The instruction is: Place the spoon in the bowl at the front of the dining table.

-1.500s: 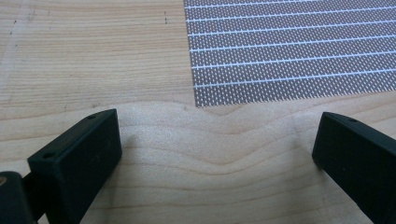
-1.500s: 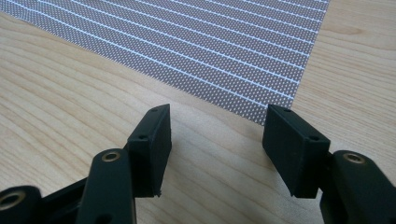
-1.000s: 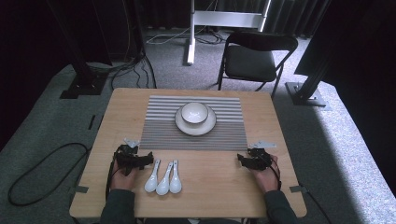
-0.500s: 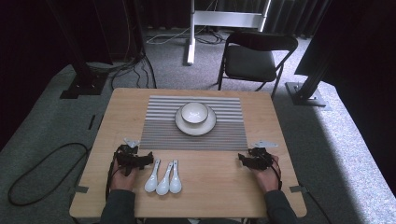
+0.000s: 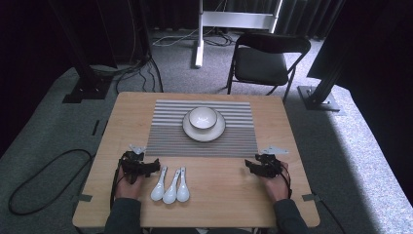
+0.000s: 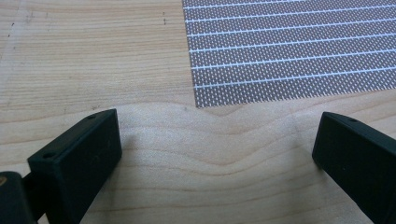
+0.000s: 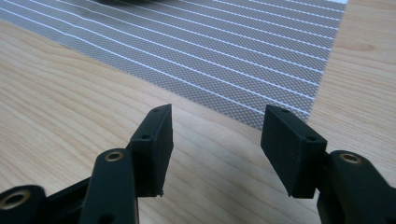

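Note:
Three white ceramic spoons (image 5: 170, 185) lie side by side near the table's front edge, handles pointing away. Just left of them rests my left gripper (image 5: 151, 167), open, its jaws wide apart over bare wood (image 6: 215, 144) with nothing between them. My right gripper (image 5: 249, 167) sits at the front right, also open and empty (image 7: 215, 140). A white bowl (image 5: 203, 117) stands on a white plate (image 5: 216, 131) in the middle of a grey striped placemat (image 5: 165, 131). The mat's near corner (image 6: 289, 51) lies ahead of the left jaws, and its edge (image 7: 210, 60) ahead of the right jaws.
The wooden table (image 5: 219, 195) has bare wood between the spoons and the right gripper. A black folding chair (image 5: 265, 61) stands beyond the far edge. Cables (image 5: 44, 180) trail on the carpet at the left.

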The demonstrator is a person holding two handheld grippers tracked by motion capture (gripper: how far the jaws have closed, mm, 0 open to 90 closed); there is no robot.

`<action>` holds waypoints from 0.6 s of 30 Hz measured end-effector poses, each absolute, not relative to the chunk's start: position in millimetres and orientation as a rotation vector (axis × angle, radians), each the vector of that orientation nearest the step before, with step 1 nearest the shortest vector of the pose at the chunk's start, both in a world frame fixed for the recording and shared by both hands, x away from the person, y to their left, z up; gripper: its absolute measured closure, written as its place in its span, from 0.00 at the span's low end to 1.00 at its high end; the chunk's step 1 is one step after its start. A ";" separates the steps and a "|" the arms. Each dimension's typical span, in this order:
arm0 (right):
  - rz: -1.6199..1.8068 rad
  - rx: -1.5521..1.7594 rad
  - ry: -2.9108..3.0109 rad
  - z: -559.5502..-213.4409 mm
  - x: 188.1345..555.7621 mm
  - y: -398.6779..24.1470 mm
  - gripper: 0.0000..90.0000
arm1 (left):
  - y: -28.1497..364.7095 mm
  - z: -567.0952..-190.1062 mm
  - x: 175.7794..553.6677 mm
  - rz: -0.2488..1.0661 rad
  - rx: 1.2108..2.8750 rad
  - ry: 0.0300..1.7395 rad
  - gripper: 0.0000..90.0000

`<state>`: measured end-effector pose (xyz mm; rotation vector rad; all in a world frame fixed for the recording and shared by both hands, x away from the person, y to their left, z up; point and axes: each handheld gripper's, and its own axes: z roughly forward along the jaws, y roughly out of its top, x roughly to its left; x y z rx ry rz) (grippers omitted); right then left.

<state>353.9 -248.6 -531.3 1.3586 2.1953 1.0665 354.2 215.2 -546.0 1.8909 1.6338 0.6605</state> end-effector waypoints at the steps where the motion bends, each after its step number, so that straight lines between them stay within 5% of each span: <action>1: 1.069 1.356 2.198 -530.6 353.3 -247.3 0.48 | 215.3 -546.0 354.2 0.661 1.891 1.634 0.02; 18: 1.145 1.300 2.232 -519.3 345.7 -226.8 0.48 | 215.3 -546.1 354.2 0.661 1.891 1.633 0.02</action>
